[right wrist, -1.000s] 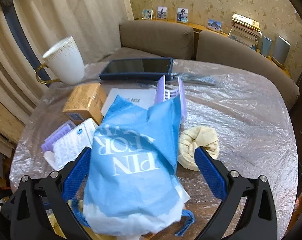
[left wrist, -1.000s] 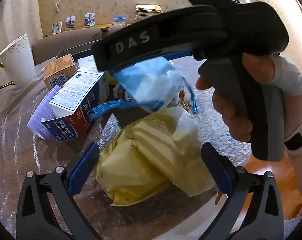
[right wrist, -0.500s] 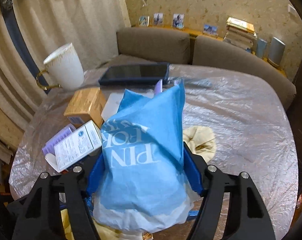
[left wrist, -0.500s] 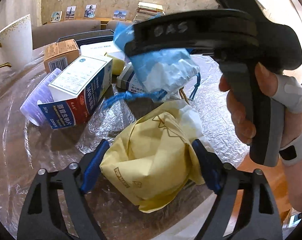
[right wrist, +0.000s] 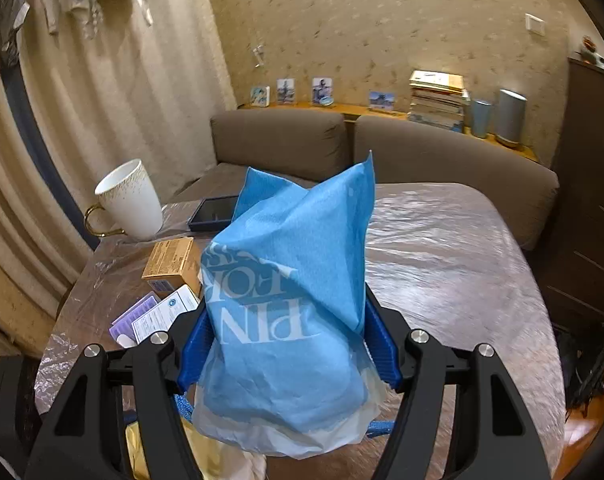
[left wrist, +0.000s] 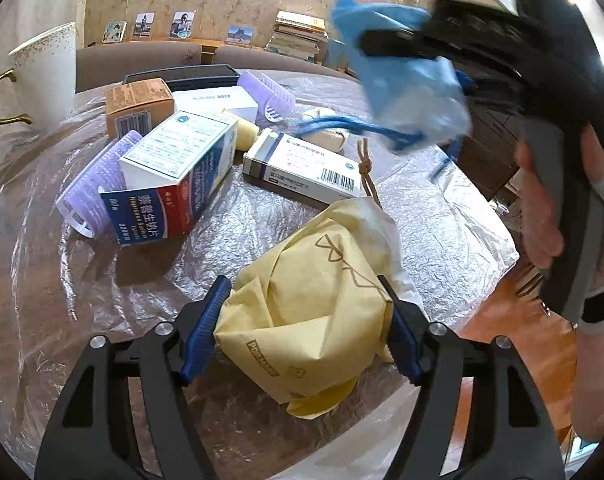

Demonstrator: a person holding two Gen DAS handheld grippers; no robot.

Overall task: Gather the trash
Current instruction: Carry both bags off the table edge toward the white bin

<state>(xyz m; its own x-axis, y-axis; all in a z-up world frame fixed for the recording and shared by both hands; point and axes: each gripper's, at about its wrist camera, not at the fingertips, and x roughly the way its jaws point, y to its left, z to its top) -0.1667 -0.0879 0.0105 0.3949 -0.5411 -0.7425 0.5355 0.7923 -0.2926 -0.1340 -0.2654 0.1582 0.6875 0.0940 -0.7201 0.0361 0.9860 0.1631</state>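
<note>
My left gripper (left wrist: 303, 328) is shut on a crumpled yellow paper bag (left wrist: 313, 304) that rests near the table's front edge. My right gripper (right wrist: 288, 348) is shut on a crumpled blue paper bag (right wrist: 290, 300) with white lettering and holds it up above the table. In the left wrist view the blue bag (left wrist: 405, 80) hangs at the upper right with its blue cord dangling, held by the right gripper (left wrist: 385, 46).
The plastic-covered table (left wrist: 42, 280) holds a white and blue medicine box (left wrist: 182, 176), a second white box (left wrist: 302, 168), an orange box (left wrist: 138, 106), purple hair rollers (left wrist: 96, 188), a white mug (right wrist: 132, 200) and a dark tablet (right wrist: 214, 214). A brown sofa (right wrist: 441, 160) stands behind.
Both grippers closed: the left on the yellow bag, the right on the blue bag. The right gripper then lifted the blue bag up and to the right, uncovering the second white box.
</note>
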